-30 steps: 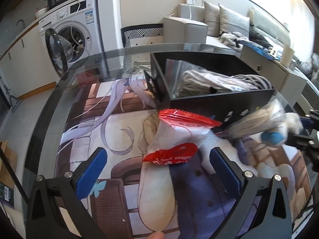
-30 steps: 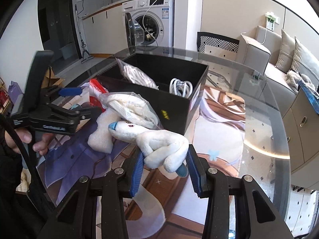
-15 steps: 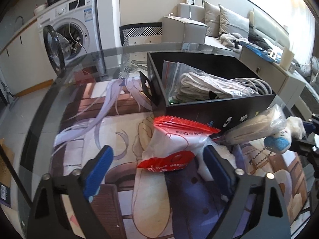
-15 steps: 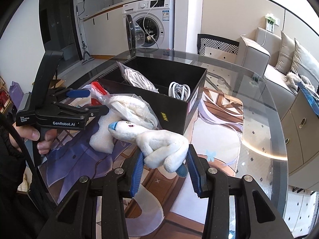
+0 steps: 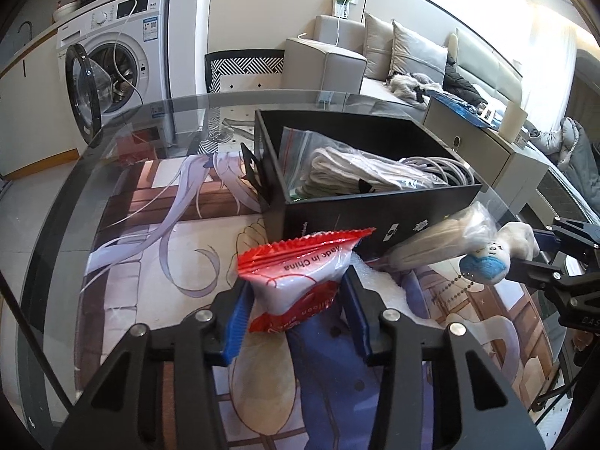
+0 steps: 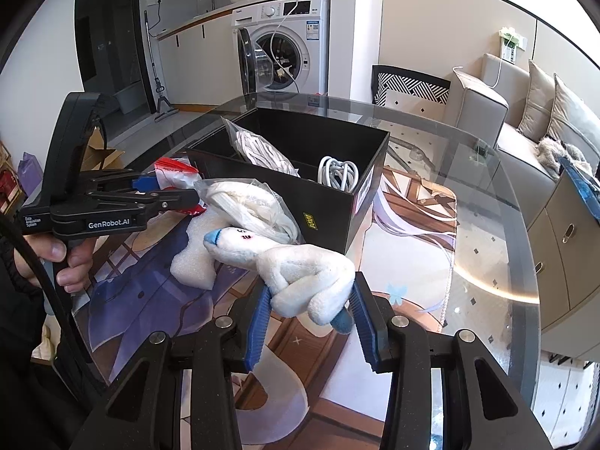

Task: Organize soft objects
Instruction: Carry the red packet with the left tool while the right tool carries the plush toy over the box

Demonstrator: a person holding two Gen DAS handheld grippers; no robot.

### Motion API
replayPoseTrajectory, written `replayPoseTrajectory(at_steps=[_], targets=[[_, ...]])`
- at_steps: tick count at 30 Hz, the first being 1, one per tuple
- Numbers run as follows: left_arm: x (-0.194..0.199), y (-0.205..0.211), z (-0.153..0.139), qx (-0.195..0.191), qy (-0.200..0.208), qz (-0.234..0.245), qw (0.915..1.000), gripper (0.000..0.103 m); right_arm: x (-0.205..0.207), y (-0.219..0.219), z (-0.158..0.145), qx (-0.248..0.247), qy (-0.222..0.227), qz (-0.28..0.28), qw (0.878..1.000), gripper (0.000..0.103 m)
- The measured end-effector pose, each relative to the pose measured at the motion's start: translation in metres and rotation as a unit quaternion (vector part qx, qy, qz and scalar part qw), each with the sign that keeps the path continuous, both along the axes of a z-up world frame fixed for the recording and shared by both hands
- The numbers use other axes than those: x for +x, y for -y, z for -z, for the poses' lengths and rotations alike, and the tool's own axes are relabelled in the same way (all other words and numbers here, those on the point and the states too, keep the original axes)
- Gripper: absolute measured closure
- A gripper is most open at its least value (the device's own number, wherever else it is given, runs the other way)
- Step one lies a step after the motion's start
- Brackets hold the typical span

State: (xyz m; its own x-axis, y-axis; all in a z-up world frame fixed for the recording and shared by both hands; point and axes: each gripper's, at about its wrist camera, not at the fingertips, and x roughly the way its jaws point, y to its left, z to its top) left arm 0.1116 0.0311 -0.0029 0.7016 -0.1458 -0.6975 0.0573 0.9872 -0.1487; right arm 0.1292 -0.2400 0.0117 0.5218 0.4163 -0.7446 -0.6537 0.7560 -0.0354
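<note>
A red and white packet (image 5: 300, 266) lies on the printed mat in front of the black box (image 5: 375, 221). My left gripper (image 5: 296, 300) is closing on the packet, and its blue pads press the packet's two sides. In the right wrist view my right gripper (image 6: 311, 292) is shut on a white plush toy (image 6: 300, 266) with a blue nose, held above the mat. A clear bag of white fabric (image 6: 251, 202) and a white foam piece (image 6: 191, 262) lie between the toy and the box (image 6: 337, 217). The box holds a bagged cloth (image 5: 348, 172) and coiled cables (image 5: 438, 167).
The glass table (image 6: 487, 225) is round, with its rim close on the right. A hand (image 6: 56, 258) holds the left gripper's handle at the left. Beyond the table stand a washing machine (image 5: 123, 63) with its door open, a patterned chair (image 5: 243, 71) and a sofa (image 5: 393, 52).
My left gripper's jaws have come in from wide open onto the red and white packet, and the gripper has edged forward. The right gripper and its plush toy have stayed still.
</note>
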Motion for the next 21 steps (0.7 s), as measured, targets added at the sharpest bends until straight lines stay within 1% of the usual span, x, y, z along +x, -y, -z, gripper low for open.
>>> replayPoseTrajectory(at_steps=[7,17,21], targets=[[-0.010,-0.002,-0.011,-0.004,0.016,-0.002,0.9999,0.058,-0.008,0.003,-0.012,0.007,0.018,0.001,1.000,0.061],[-0.020,0.003,-0.032,-0.005,0.039,0.004,0.9992,0.058,-0.022,0.011,-0.045,0.027,0.059,0.008,0.998,0.061],[-0.022,0.005,-0.040,-0.007,0.047,0.007,0.9989,0.058,-0.023,0.012,-0.051,0.032,0.066,0.015,0.997,0.061]])
